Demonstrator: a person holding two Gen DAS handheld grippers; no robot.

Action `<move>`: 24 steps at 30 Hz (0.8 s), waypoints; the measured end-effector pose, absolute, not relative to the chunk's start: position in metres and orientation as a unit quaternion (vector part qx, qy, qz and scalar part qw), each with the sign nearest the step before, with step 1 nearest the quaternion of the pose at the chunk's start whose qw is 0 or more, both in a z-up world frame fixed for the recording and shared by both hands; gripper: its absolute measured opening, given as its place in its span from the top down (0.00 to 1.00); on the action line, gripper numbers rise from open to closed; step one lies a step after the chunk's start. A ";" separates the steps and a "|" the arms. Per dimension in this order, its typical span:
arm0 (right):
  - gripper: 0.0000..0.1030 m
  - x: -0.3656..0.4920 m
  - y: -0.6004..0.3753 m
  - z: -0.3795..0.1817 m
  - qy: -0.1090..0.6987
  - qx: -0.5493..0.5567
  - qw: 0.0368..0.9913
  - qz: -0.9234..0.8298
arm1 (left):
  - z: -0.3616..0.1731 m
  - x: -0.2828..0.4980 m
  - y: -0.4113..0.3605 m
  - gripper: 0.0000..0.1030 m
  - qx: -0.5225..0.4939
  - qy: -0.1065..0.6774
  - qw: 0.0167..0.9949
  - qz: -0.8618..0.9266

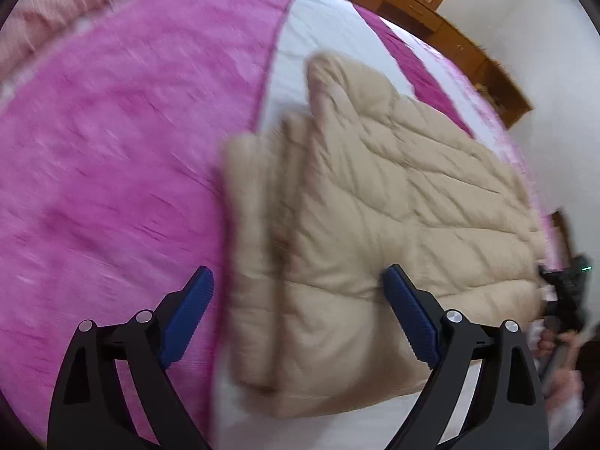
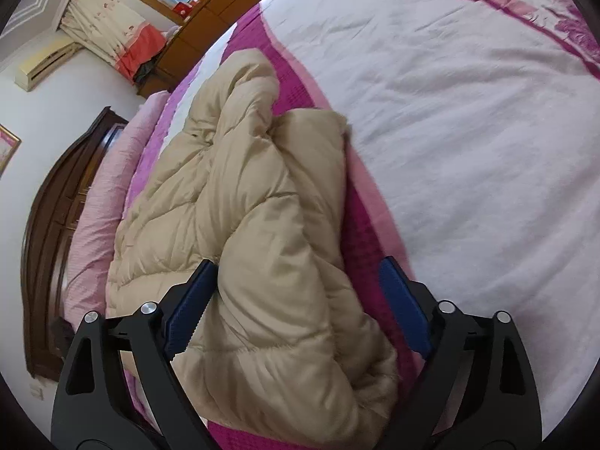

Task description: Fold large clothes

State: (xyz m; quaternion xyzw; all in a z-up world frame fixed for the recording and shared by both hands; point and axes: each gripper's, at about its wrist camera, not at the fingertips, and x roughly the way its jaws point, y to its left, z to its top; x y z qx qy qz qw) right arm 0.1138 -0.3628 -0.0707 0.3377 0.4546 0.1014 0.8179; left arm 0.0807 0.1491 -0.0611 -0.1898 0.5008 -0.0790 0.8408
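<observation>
A beige quilted puffer coat (image 1: pixel 375 202) lies partly folded on a pink and white bed. In the left wrist view my left gripper (image 1: pixel 300 315) is open just above the coat's near folded edge, holding nothing. In the right wrist view the same coat (image 2: pixel 240 195) lies bunched, with a sleeve or side flap folded over it. My right gripper (image 2: pixel 296 307) is open, its blue fingers (image 2: pixel 191 307) on either side of the coat's near bulge, not closed on it. The right gripper also shows at the right edge of the left wrist view (image 1: pixel 566 288).
The bedspread (image 1: pixel 112 150) is pink, with a white part (image 2: pixel 468 131) beside the coat. Pink pillows (image 2: pixel 101 195) and a dark wooden headboard (image 2: pixel 48 217) lie at one end. A wooden cabinet (image 1: pixel 450 26) and a window stand beyond the bed.
</observation>
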 end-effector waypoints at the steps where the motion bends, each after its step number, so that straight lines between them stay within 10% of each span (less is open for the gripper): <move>1: 0.14 0.115 -0.363 -0.071 0.455 0.341 0.816 0.106 | -0.065 0.083 0.148 0.14 -0.209 0.504 0.833 -0.092; 11: 0.66 0.094 -0.366 -0.055 0.435 0.394 0.795 0.155 | -0.053 0.077 0.131 0.69 -0.215 0.501 0.829 -0.124; 24: 0.68 0.006 -0.370 -0.037 0.471 0.362 0.789 0.158 | -0.034 0.006 0.123 0.66 -0.170 0.548 0.809 -0.125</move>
